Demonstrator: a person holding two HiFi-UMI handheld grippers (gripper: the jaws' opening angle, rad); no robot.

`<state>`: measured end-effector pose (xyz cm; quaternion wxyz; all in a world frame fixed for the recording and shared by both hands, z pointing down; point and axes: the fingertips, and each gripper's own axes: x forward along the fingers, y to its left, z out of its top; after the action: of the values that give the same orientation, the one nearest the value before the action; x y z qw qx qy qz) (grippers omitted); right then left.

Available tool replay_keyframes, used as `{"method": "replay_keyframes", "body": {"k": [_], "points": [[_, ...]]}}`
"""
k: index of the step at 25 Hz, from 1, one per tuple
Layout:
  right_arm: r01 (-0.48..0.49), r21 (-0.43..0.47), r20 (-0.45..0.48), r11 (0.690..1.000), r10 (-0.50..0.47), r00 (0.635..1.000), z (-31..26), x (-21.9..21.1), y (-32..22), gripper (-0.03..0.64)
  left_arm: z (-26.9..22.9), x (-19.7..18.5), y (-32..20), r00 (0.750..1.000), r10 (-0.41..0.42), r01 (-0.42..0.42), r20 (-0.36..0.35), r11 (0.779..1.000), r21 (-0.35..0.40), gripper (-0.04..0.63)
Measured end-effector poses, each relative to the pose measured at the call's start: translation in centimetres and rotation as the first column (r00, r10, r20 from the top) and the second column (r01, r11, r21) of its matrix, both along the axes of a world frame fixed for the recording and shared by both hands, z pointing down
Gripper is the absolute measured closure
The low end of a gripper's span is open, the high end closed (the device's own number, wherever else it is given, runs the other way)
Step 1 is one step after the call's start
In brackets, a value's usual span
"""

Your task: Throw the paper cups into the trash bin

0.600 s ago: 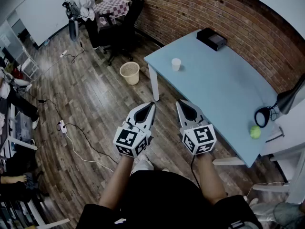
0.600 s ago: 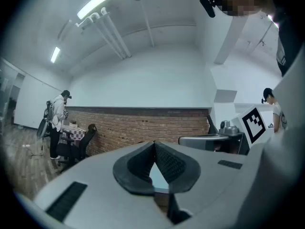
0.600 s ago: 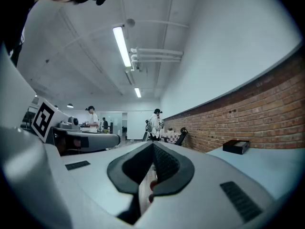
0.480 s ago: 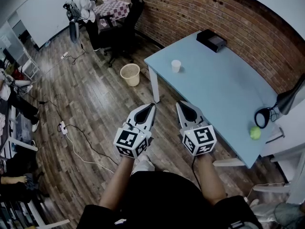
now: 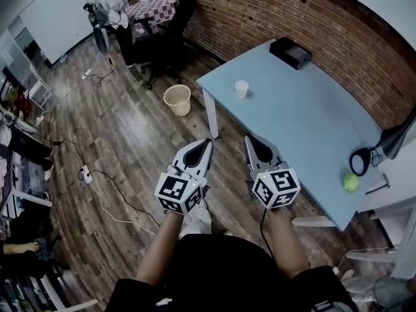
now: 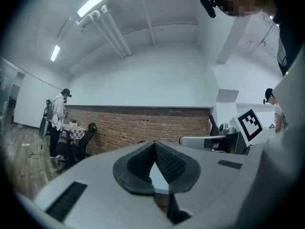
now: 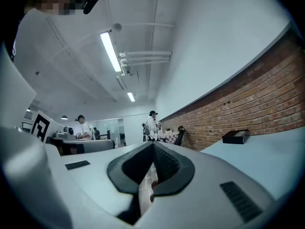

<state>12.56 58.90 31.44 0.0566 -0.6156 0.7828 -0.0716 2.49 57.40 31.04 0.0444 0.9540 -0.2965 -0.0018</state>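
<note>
Head view has both tools held out level in front of the person, side by side over the wooden floor (image 5: pixel 117 135). The left hand-held gripper (image 5: pixel 209 142) has its jaws pressed together tip to tip; the left gripper view confirms it, with the dark pads meeting at a point and nothing between them. The right hand-held gripper (image 5: pixel 248 138) is likewise closed on nothing — in the right gripper view its pads touch at the tips.

Just ahead of the right hand-held gripper runs the near edge of a pale blue table (image 5: pixel 305 129), which stretches along a brick wall (image 5: pixel 312 25). One paper cup (image 5: pixel 242 89) stands upright near the table's far left corner, well apart from both tools. A black box (image 5: pixel 290 52) lies at the far end by the wall, and a green ball (image 5: pixel 350 183) rests near the table's right end, close to the base of a black lamp (image 5: pixel 359 159).

On the floor, left of the table's white leg, stands the trash bin (image 5: pixel 177 100) — a pale round basket, upright and open-topped, near the cup's corner. Beyond it sits a black office chair (image 5: pixel 170 28), and a person (image 5: pixel 110 2) stands beside a checkered table (image 5: pixel 151 8). A cable (image 5: pixel 107 194) trails across the floor to the left.
</note>
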Motion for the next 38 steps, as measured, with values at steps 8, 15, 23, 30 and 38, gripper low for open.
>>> {"method": "replay_keyframes", "body": {"k": [8,15,23,30,38], "points": [[0.0,-0.013,0.051,1.0,0.0,0.999,0.4,-0.2,-5.4,0.614,0.1,0.3,-3.9,0.997,0.023,-0.027,0.068,0.998,0.062,0.592],[-0.009,-0.031,0.052,0.999,0.01,0.999,0.5,-2.3,-11.7,0.615,0.1,-0.4,-9.2,0.991,0.08,-0.089,0.104,0.993,0.079,0.592],[-0.044,-0.054,0.019,0.998,0.045,0.999,0.4,-3.5,-17.2,0.615,-0.4,-2.1,-16.3,0.993,0.101,-0.104,0.053,0.993,0.054,0.592],[-0.085,-0.078,-0.002,0.993,0.085,0.996,0.8,-4.0,-20.6,0.614,-0.1,-3.6,-20.3,0.991,0.124,-0.125,0.041,0.991,0.039,0.592],[-0.124,-0.106,-0.051,0.987,0.119,0.992,2.1,-4.8,-23.8,0.614,0.7,-5.7,-24.0,0.991,0.133,-0.133,0.022,0.991,0.028,0.592]]}}
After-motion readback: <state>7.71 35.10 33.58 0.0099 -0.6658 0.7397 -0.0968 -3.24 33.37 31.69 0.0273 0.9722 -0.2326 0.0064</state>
